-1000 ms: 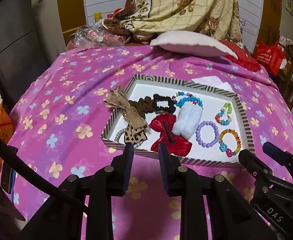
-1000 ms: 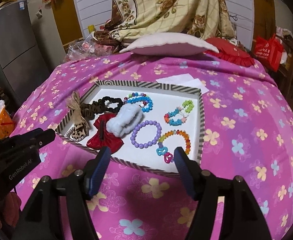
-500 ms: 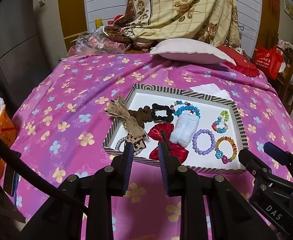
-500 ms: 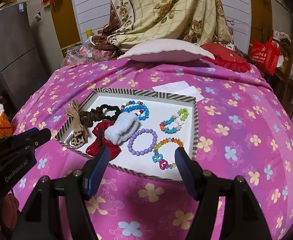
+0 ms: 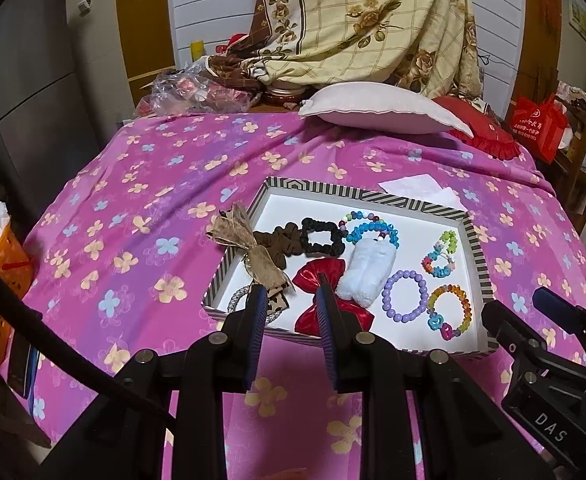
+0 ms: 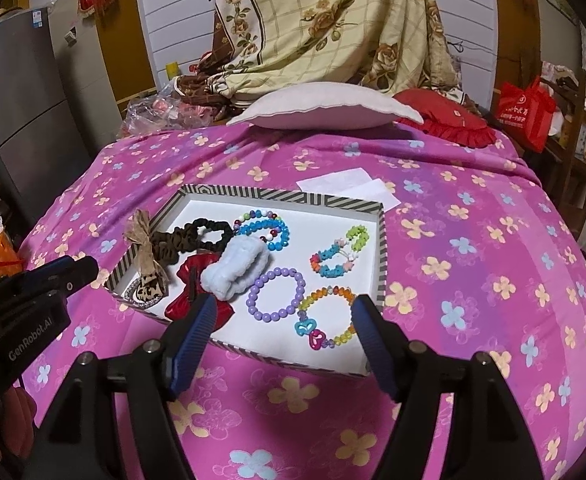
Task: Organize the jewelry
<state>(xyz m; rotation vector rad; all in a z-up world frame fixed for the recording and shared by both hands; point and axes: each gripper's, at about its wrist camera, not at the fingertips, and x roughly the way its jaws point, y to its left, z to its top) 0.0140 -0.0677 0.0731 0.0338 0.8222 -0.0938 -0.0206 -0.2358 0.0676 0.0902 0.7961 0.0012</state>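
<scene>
While both grippers hang over a pink flower-print bedspread, a shallow tray with a striped rim and white floor lies on the cloth ahead of them, holding hair ties and bead bracelets.

Largest on the cloth behind the tray is a pale, smooth cushion; inside the tray, from big to small: a glossy red satin bow, a fluffy pale-blue towelling scrunchie, a coarse burlap bow draped over the left rim, a ruched black scrunchie, a ring of round lilac beads, and a rainbow bracelet of faceted beads with heart charms. Left gripper: narrow gap between its ribbed blue pads, holding nothing. Right gripper: spread wide, holding nothing.
</scene>
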